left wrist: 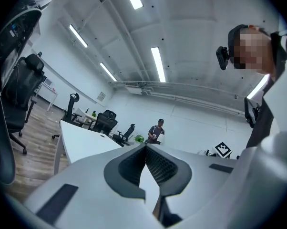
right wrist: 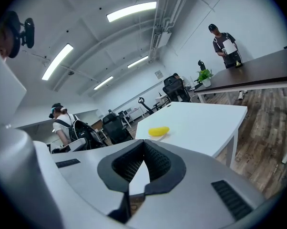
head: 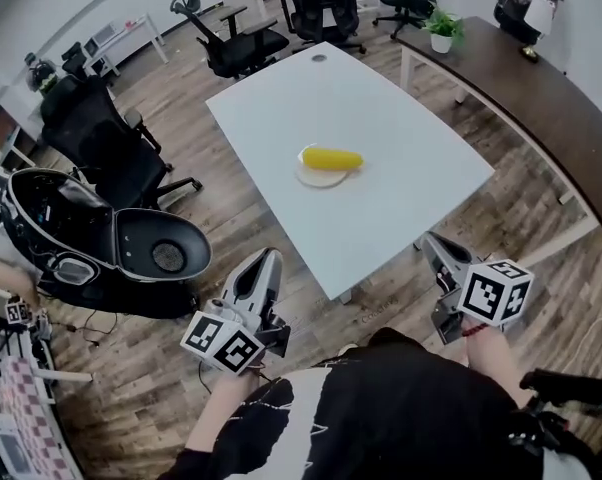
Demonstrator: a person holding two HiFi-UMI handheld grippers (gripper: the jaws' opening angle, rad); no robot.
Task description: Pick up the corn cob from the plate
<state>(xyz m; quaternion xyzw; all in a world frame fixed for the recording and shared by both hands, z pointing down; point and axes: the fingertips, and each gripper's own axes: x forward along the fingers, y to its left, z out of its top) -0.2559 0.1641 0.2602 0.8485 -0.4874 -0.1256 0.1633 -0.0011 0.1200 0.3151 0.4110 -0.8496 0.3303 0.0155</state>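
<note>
- While corn (head: 332, 158) lies on plate (head: 316, 179) at centre of tabletop (head: 401, 128), left gripper (head: 265, 260) sits at plate's 7 o'clock, jaws together, empty.
- Right gripper (head: 430, 241) at 5 o'clock, jaws together, empty.

- An open-plan office: black swivel chairs (head: 236, 38) stand around a white table (head: 381, 158) on wood-look flooring (head: 231, 238).
- A long dark desk (head: 541, 98) carries a potted plant (head: 442, 28).
- Strip lights (right wrist: 131, 11) line the ceiling.
- Probably a low white shelf unit (head: 131, 36) by the wall.

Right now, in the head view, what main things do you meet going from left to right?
In order: black case → left gripper → corn → right gripper.
</note>
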